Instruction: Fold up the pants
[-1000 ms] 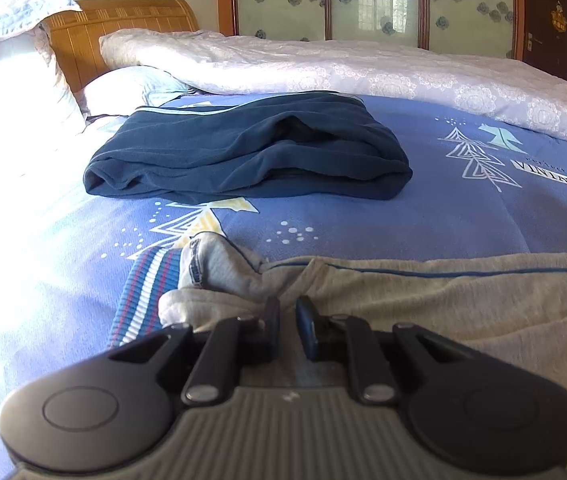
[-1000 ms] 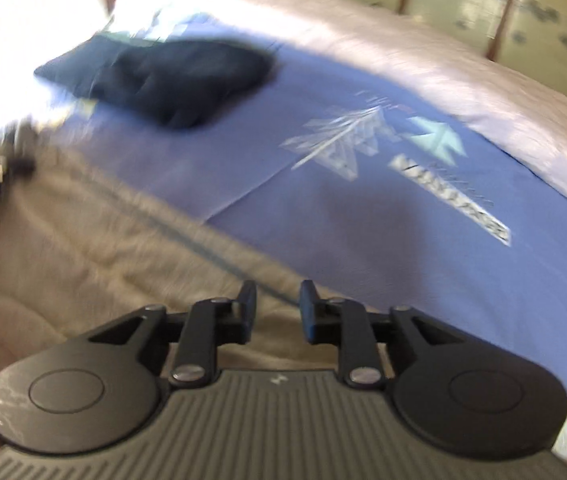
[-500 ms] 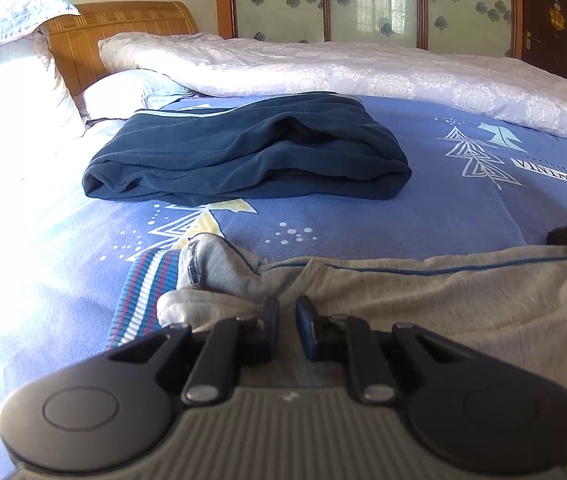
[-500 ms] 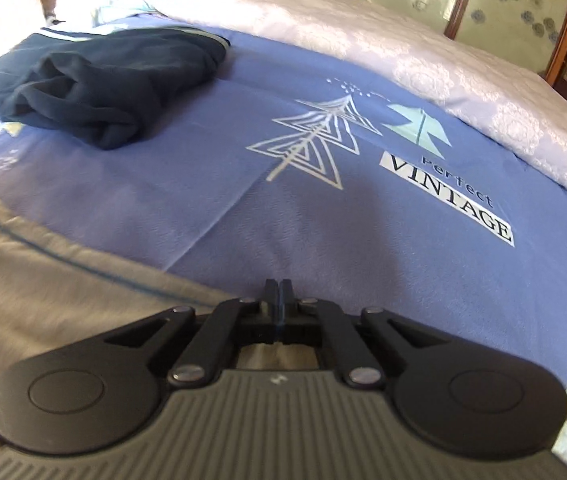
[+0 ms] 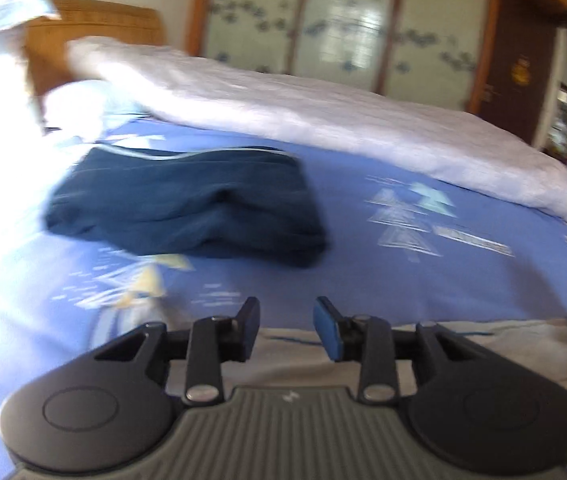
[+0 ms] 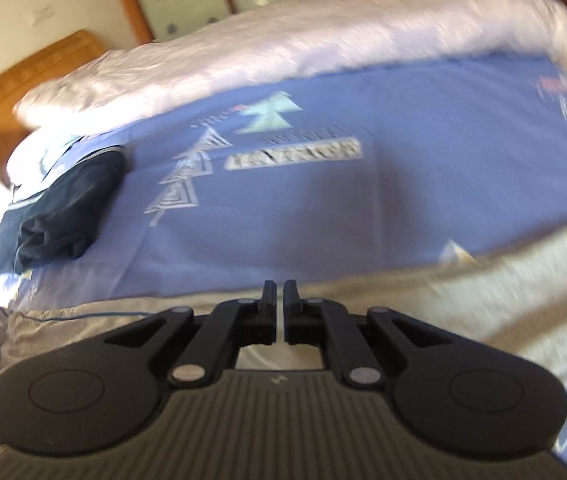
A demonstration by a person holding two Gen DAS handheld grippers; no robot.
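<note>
Right, your left gripper (image 5: 286, 326) has just been opening: jaws stand apart w/ nothing between them, only blue sheet showing thru the gap, and the beige-grey cotton pants (image 5: 423, 350) lie just below and behind the fingertips, spreading off to the jaws' right. Your right gripper (image 6: 279, 307) has jaws nearly together, a thin slit left and just widening a touch; the pants (image 6: 463, 300) sit under and right of its tips, but whether any cloth is pinched in that slit you can't tell from here, pics are smeared. Judging by that, you're between grips, approx mid-fold. To do this step well: settle both hands first, then bite the pants' far edge, the one w/ the thin blue seam line (image 6: 95, 314) left of the right jaws, at matching spots. Take both layers, lift evenly, and lay the fold square. Keep clear of the folded navy fleece garment (image 5: 187, 210) ahead-left of the left jaws, on the blue printed bedsheet (image 5: 383, 280).
</note>
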